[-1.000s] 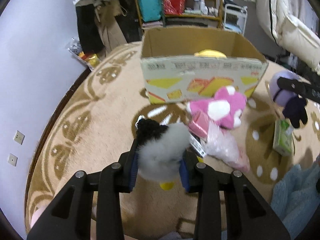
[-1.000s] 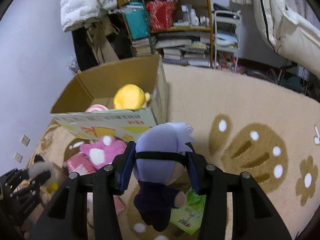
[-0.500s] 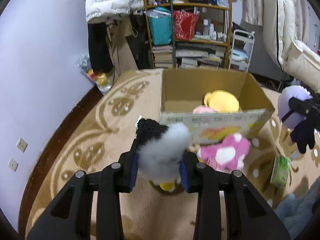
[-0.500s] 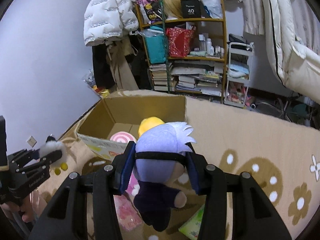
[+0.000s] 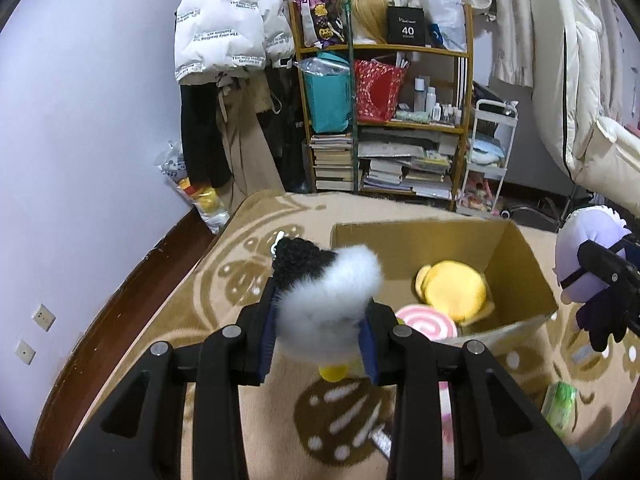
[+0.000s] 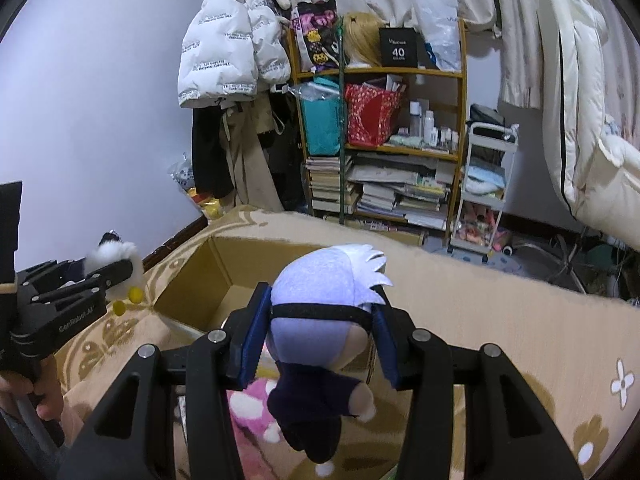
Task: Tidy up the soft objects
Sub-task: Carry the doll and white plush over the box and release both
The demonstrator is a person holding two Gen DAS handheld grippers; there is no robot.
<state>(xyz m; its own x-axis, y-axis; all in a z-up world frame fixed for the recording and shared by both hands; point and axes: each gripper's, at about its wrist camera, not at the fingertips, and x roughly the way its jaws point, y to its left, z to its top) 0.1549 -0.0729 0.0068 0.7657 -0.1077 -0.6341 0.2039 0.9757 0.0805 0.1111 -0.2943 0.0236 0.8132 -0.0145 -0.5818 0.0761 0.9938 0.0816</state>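
left gripper [image 5: 320,332] has its blue-padded jaws clamped on a fluffy white plush toy with a black knitted top and small yellow feet [image 5: 326,304]; the jaws are narrowed to the toy's width and the fur bulges out between the pads. the toy hangs in the air over the tan patterned rug [image 5: 240,280], just at the near-left corner of the open brown cardboard box [image 5: 516,256]. inside the box lie a round yellow plush [image 5: 454,288] and a pink-and-white swirl plush [image 5: 426,324], touching each other near the front wall. right gripper [image 6: 318,340] is closed around the head of a plush doll with pale lavender hair, a black blindfold band and a dark navy body [image 6: 324,320]; the pads press both sides of the head and the body dangles below the jaws. the doll is held up above the near edge of the box, which sits behind and left of it in the right wrist view. under the doll a pink plush with white patches [image 6: 248,404] lies on the rug outside the box. a small green packet [image 5: 560,402] lies on the rug to the right of the box. behind the box stand a wooden shelf unit stacked with books and bags [image 5: 384,128] and a white puffer jacket hanging on the wall [image 5: 220,28].
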